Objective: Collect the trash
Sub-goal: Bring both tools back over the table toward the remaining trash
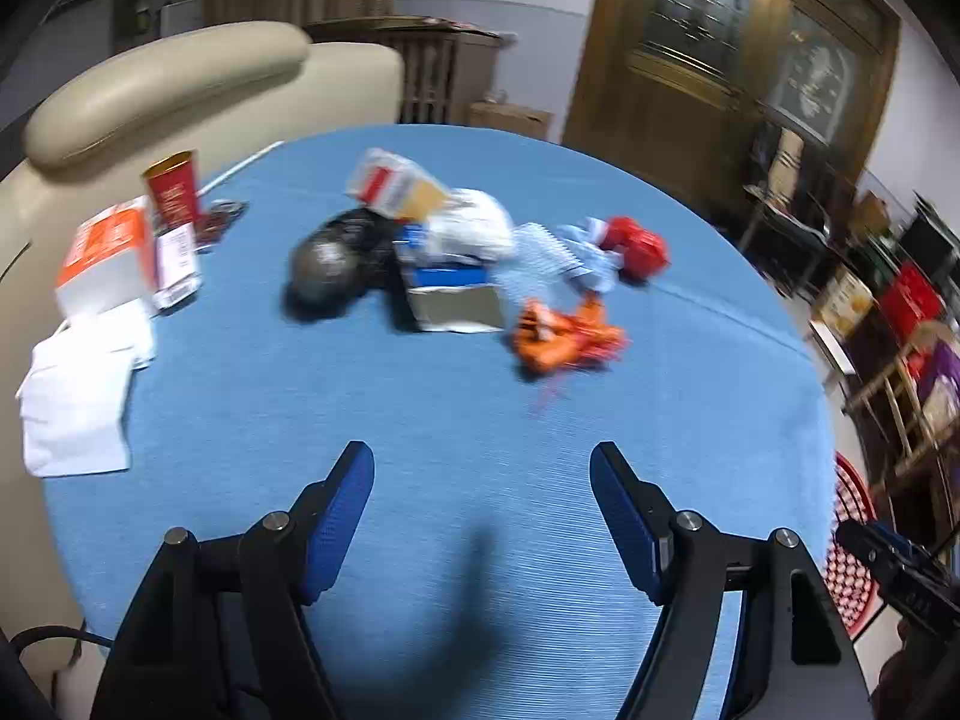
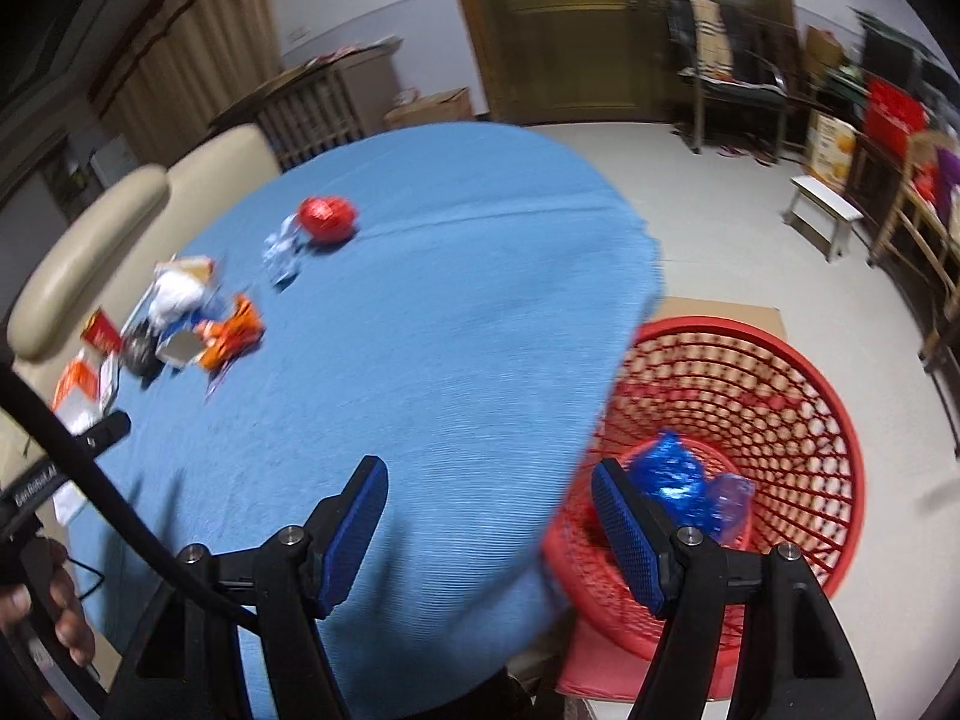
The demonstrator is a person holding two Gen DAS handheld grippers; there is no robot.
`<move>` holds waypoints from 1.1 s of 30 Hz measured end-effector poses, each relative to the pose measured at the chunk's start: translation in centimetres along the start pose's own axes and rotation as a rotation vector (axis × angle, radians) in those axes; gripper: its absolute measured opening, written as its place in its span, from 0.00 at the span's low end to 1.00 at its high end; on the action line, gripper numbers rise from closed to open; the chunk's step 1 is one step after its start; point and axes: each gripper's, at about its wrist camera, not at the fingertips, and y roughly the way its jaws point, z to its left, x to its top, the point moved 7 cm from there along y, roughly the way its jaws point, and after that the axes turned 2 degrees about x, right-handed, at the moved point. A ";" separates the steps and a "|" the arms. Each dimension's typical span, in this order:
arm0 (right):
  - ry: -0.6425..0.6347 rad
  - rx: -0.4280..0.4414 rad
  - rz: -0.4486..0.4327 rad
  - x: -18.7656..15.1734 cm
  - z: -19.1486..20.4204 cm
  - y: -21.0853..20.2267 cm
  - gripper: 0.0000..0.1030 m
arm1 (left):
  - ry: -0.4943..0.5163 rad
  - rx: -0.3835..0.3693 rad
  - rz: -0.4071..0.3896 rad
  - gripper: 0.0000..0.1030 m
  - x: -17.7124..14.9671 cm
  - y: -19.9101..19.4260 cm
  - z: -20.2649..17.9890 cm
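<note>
A heap of trash lies on the blue tablecloth: a black bag, a small open carton, white crumpled paper, an orange wrapper and a red crumpled wrapper. My left gripper hovers open over bare cloth well short of the heap, nothing between its blue pads. My right gripper is open and empty above the table's right edge. The red mesh basket stands on the floor beside the table, with blue wrappers inside it. From the right wrist, the red wrapper and orange wrapper lie far left.
At the table's left stand an orange-white box, a red cup and white napkins. A cream sofa lies behind the table. Shelves and chairs line the right wall. A hand holds the left gripper's handle.
</note>
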 end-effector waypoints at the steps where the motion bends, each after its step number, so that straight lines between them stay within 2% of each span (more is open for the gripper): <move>1: -0.016 0.003 0.009 0.0 0.7 0.3 0.72 | -0.013 0.010 -0.003 0.73 0.0 0.1 0.8; 10: -0.107 0.046 0.018 -0.3 6.4 1.2 0.72 | -0.099 0.087 -0.021 0.73 0.6 0.0 5.9; 17: -0.233 0.105 0.006 -0.5 11.9 1.1 0.72 | -0.153 0.176 -0.054 0.73 0.4 -2.0 9.7; 23: -0.297 0.160 0.002 -0.9 15.3 1.0 0.72 | -0.184 0.222 -0.072 0.73 0.3 -3.4 11.8; 27: -0.335 0.171 0.016 -1.7 16.4 1.3 0.72 | -0.193 0.225 -0.069 0.73 0.0 -3.4 12.2; 33: -0.333 0.163 0.026 -1.4 16.0 2.2 0.72 | -0.178 0.223 -0.056 0.73 -0.2 -2.8 11.7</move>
